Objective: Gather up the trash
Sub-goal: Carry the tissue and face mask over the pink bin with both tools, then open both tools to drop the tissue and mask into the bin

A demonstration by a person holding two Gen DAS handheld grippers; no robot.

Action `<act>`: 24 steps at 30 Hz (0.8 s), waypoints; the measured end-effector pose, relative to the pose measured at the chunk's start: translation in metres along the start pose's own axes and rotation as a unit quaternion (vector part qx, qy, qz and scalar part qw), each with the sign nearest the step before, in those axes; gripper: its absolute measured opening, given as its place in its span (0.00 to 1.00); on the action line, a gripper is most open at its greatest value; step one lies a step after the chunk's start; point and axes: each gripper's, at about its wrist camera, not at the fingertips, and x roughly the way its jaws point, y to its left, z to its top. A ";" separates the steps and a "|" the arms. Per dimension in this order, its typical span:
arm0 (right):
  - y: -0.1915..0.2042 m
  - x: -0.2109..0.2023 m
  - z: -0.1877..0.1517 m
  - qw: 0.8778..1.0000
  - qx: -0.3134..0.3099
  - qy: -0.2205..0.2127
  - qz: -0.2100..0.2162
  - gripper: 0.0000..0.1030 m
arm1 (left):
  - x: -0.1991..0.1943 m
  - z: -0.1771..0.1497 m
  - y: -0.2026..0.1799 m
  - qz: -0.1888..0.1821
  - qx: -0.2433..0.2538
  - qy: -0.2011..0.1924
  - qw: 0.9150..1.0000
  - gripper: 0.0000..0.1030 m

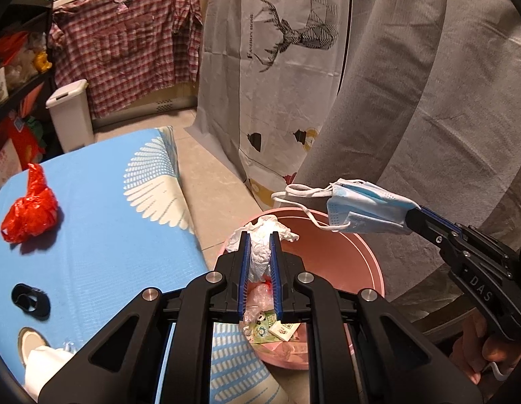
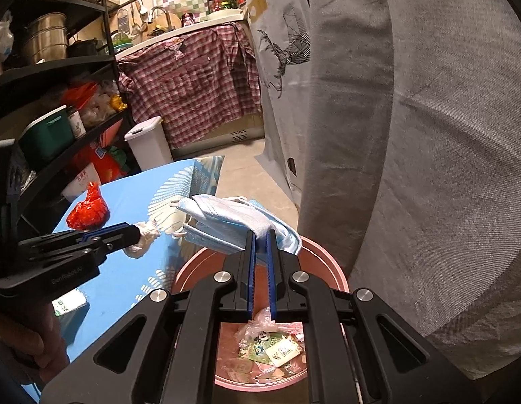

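Blue counter [image 1: 92,208]: covered in a patterned cloth, it stands just beside the bin and carries a red plastic bag [image 1: 30,208] not yet collected. Pink bin [image 1: 368,262]: on the floor below both of my tools, with wrappers already lying at its bottom. Face mask [image 1: 368,208]: pinched by one edge in my right hand-held gripper [image 2: 260,235], jaws nearly closed on it; it hangs above the bin's far rim, ear loops dangling. Crumpled tissue [image 1: 260,252]: clamped between the narrowly parted jaws of my left hand-held gripper [image 1: 260,239], over the bin's near-left rim. Risk, as I judge it: the tissue sits close to the rim and could fall outside on release; the mask's loops could snag a jaw and fail to drop.
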 end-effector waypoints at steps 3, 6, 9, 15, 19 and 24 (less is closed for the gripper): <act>-0.002 0.005 0.001 1.000 0.005 0.006 -0.010 0.12 | 0.010 0.002 -0.002 -0.009 0.002 0.013 1.000 0.23; -0.007 0.009 0.000 1.000 0.016 0.015 -0.013 0.20 | 0.015 0.003 -0.003 -0.009 0.004 0.016 1.000 0.32; -0.008 0.011 0.000 1.000 0.018 0.017 -0.012 0.32 | 0.013 0.002 -0.001 -0.007 0.002 0.014 1.000 0.32; -0.003 0.010 0.000 1.000 0.008 0.013 -0.013 0.43 | 0.001 0.002 0.001 0.003 0.000 0.002 1.000 0.32; -0.001 0.010 0.000 1.000 0.008 0.012 -0.013 0.44 | -0.009 0.004 0.004 0.008 0.000 -0.003 1.000 0.32; 0.003 0.007 -0.001 1.000 -0.001 0.010 -0.011 0.44 | -0.023 0.004 0.008 0.014 0.000 -0.011 1.000 0.32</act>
